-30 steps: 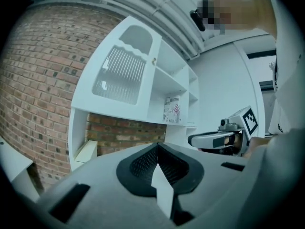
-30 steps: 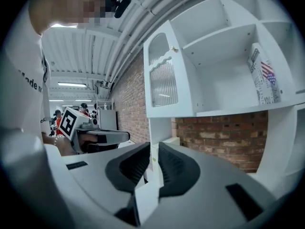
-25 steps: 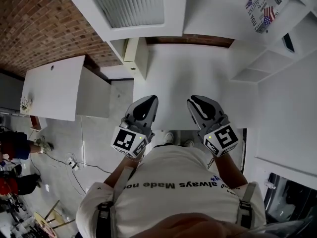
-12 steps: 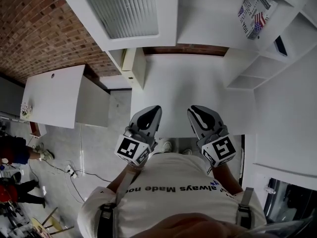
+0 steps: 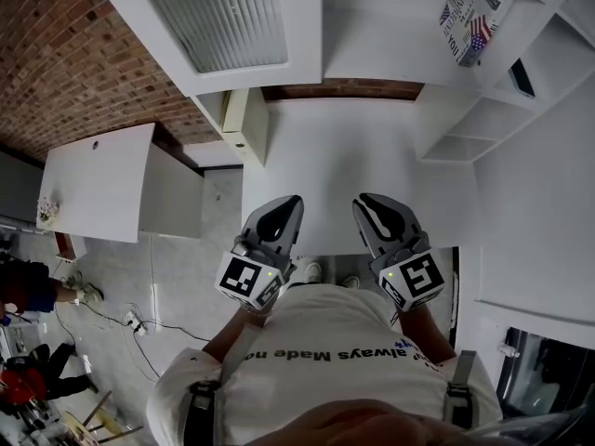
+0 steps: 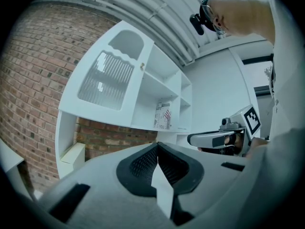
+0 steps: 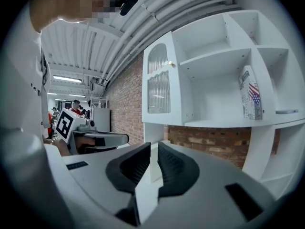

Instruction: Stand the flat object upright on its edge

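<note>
A flat book with a flag print (image 5: 472, 12) stands upright in a white shelf compartment at the far right; it also shows as the book (image 6: 163, 116) in the left gripper view and the book (image 7: 250, 94) in the right gripper view. My left gripper (image 5: 288, 202) hovers over the near edge of the white desk (image 5: 344, 147), jaws pressed together and empty, as its own view confirms (image 6: 157, 145). Beside it, my right gripper (image 5: 364, 202) points the same way, far from the book. Its jaws (image 7: 153, 146) leave only a thin slit, with nothing between them.
A wall cabinet with a ribbed glass door (image 5: 218, 17) hangs over the desk's left. Open shelf cubbies (image 5: 483, 119) rise at the right, one holding a small dark flat item (image 5: 522, 78). A pale box (image 5: 235, 119) sits at the desk's left corner. A second white table (image 5: 98, 179) stands further left.
Both grippers have drawn back a little toward the desk's near edge, still side by side. Their jaws look the same.
</note>
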Demonstrator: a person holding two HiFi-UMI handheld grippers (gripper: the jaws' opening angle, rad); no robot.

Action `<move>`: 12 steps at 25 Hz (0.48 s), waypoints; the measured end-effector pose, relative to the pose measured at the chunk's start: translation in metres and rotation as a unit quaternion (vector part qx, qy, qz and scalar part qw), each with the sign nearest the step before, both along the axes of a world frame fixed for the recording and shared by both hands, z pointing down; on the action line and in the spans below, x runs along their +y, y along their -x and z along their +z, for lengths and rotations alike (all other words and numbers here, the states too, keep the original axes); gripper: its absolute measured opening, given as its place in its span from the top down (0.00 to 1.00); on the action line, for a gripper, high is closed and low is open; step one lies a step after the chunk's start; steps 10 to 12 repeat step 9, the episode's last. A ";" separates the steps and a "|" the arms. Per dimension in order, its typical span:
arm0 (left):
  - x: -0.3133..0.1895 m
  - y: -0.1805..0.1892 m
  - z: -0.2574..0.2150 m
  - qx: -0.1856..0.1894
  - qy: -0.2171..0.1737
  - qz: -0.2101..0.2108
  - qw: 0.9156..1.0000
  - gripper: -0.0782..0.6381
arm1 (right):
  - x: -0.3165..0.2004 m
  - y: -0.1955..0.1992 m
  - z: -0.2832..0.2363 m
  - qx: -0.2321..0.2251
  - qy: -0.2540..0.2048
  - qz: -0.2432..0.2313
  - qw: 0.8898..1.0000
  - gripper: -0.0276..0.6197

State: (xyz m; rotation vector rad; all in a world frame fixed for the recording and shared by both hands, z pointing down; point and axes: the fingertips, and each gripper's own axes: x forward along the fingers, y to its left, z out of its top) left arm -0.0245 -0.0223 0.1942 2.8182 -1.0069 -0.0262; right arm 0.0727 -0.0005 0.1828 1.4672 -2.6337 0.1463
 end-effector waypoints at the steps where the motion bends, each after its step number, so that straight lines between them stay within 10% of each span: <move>1: 0.000 0.000 0.000 0.000 0.001 0.000 1.000 0.88 | 0.000 0.000 0.000 -0.001 0.000 0.000 1.000 0.88; 12: -0.001 0.002 0.001 0.000 0.000 0.000 1.000 0.87 | -0.002 0.002 0.003 -0.016 0.001 0.006 1.000 0.88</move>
